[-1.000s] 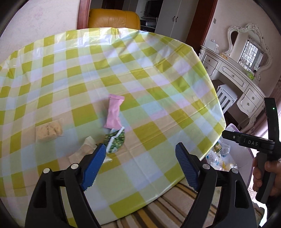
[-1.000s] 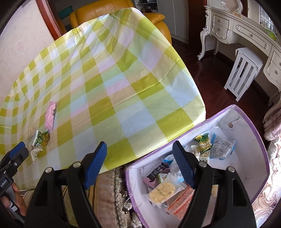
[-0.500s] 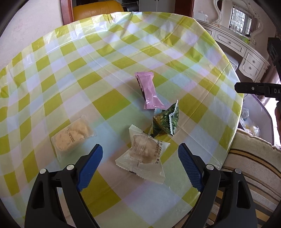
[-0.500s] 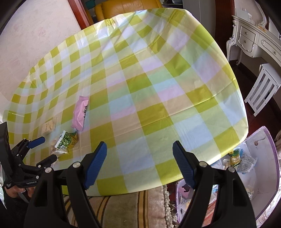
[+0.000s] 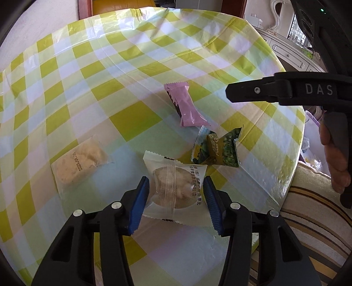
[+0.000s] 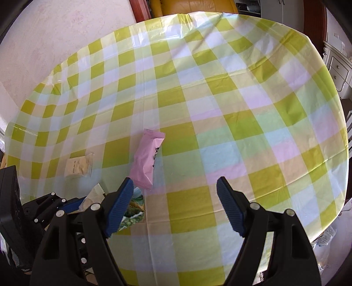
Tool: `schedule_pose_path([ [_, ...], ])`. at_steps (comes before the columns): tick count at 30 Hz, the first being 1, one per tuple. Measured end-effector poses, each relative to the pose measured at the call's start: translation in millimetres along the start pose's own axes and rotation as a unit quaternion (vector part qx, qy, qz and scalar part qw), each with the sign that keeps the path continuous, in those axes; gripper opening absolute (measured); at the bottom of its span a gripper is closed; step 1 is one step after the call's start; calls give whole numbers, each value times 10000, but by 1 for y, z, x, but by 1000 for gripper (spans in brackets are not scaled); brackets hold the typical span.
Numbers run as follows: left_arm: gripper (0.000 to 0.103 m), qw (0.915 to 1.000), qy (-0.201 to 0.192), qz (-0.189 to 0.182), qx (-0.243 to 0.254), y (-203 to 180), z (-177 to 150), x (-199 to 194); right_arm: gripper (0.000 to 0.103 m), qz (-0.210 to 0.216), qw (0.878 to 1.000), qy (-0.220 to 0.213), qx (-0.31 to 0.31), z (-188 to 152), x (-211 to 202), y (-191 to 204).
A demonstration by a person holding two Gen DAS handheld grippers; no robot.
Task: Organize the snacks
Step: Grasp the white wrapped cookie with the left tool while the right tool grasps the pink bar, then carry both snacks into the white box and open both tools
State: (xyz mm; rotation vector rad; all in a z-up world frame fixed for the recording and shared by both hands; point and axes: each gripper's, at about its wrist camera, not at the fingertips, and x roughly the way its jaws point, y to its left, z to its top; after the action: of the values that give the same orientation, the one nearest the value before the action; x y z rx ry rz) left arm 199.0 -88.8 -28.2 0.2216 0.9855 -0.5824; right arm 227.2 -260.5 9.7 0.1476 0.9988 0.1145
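Several snacks lie on a round table with a green-and-yellow checked cloth (image 5: 123,92). My left gripper (image 5: 176,204) has its blue jaws on either side of a white-wrapped pastry packet (image 5: 176,187), touching its edges. Beyond it lie a green packet (image 5: 217,149), a pink packet (image 5: 184,103) and a clear-wrapped beige biscuit (image 5: 77,160). My right gripper (image 6: 173,206) is open and empty above the table, just right of the pink packet (image 6: 147,160) and the green packet (image 6: 132,215). The biscuit also shows in the right wrist view (image 6: 78,166).
The table's near-right edge (image 5: 292,176) drops to a striped rug (image 5: 314,224). A purple-rimmed bin with snacks (image 5: 312,114) is partly visible behind the right gripper's body. A yellow armchair (image 6: 193,6) and a white dresser (image 5: 292,52) stand beyond the table.
My left gripper has moved down over the white pastry packet and its jaws have narrowed onto it. My right gripper has swung from the bin over to the table near the pink packet.
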Motion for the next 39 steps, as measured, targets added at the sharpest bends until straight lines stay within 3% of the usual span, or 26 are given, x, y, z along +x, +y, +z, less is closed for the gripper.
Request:
schedule_pose_path([
  [7, 47, 9983, -177, 195, -526, 18, -6, -10, 78, -145, 9996, 54, -225, 8, 26, 30],
  [14, 42, 9915, -346, 559, -1125, 39, -10, -21, 78, -405, 9976, 80, -556, 11, 48, 52],
  [19, 40, 9874, -475, 597, -1389, 48, -13, -27, 77, -517, 9959, 158, -731, 10, 64, 61],
  [20, 40, 9869, -482, 605, -1414, 48, -13, -28, 71, -522, 9956, 178, -753, 10, 67, 62],
  [21, 39, 9866, -481, 609, -1434, 49, -13, -28, 58, -514, 9955, 224, -764, 9, 70, 62],
  [25, 39, 9864, -483, 606, -1447, 49, -13, -27, 48, -486, 9953, 231, -804, 10, 74, 63],
  [27, 39, 9860, -485, 615, -1473, 48, -13, -28, 28, -460, 9955, 201, -808, 10, 73, 62],
  [28, 38, 9858, -487, 612, -1488, 48, -13, -28, 25, -442, 9956, 196, -797, 11, 72, 61],
  [39, 35, 9832, -518, 599, -1644, 44, -13, -35, 20, -350, 9972, 62, -661, 7, 56, 44],
])
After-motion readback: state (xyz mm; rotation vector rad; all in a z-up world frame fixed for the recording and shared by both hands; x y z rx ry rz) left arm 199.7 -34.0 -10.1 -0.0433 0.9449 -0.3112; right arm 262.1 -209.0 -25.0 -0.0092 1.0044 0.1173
